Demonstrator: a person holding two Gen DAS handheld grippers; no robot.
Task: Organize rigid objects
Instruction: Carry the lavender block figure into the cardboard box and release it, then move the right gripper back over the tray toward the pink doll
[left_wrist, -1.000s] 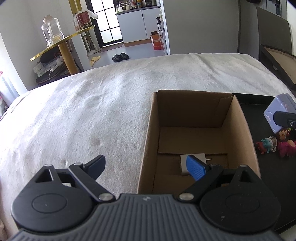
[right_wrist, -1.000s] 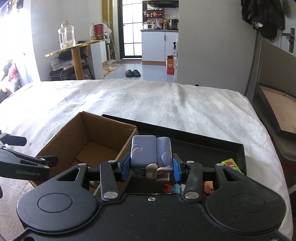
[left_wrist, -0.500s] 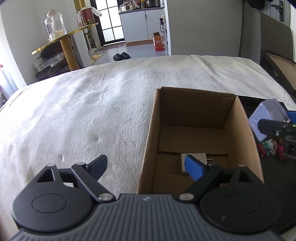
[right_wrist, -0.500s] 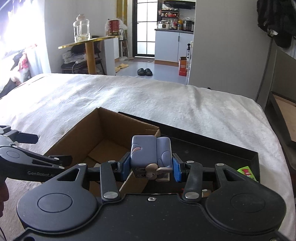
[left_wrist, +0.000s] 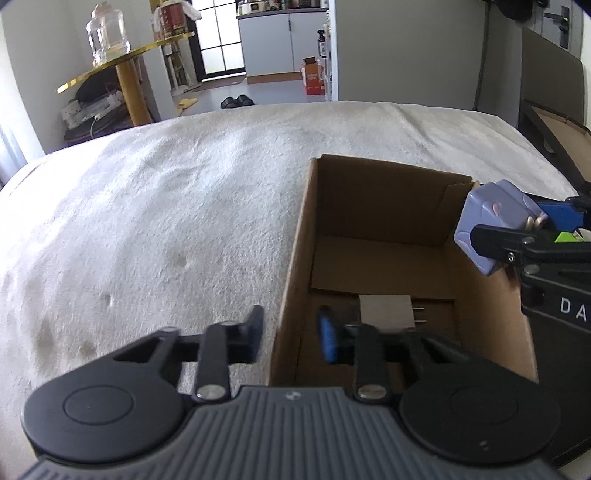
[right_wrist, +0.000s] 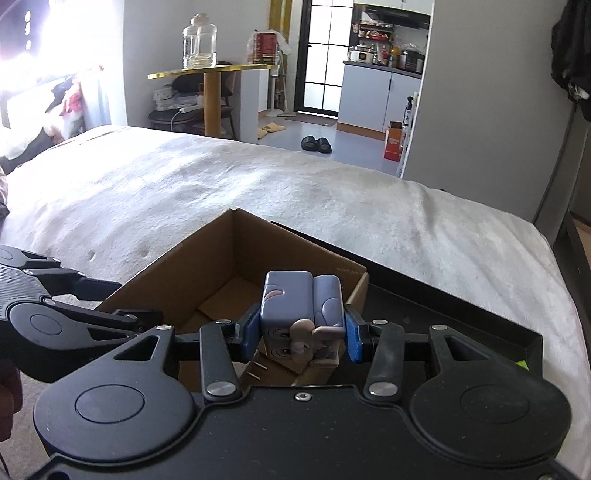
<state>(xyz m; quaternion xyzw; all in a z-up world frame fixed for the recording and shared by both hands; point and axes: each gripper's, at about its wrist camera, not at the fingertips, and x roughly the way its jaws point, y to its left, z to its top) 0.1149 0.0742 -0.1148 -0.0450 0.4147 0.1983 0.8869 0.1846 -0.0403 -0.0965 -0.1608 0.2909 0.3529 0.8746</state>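
- The right tongs are clamped on a lilac block-shaped toy, one blue pad on each flank; the toy hangs over the right wall of the cardboard box, just above the rim.
- The left tongs have just been closing, and they straddle the box's left wall at its near end. Their pads look to have come in on the cardboard, though some gap shows, so I cannot tell whether they truly pinch it.
- Inside the box, a white plug adapter lies on the floor near the near edge, prongs pointing right.
- The box sits on a bed covered in white fleece, its right side against a black tray; a green item shows at the tray's right edge.
- The step in hand looks like dropping the toy into the box. To do it well: carry the toy further inward so it clears the right wall, lower it toward the bare cardboard beyond the adapter, and only then release.
- The left tongs should steady the wall, since the soft bedding could let the light box tip or slide.
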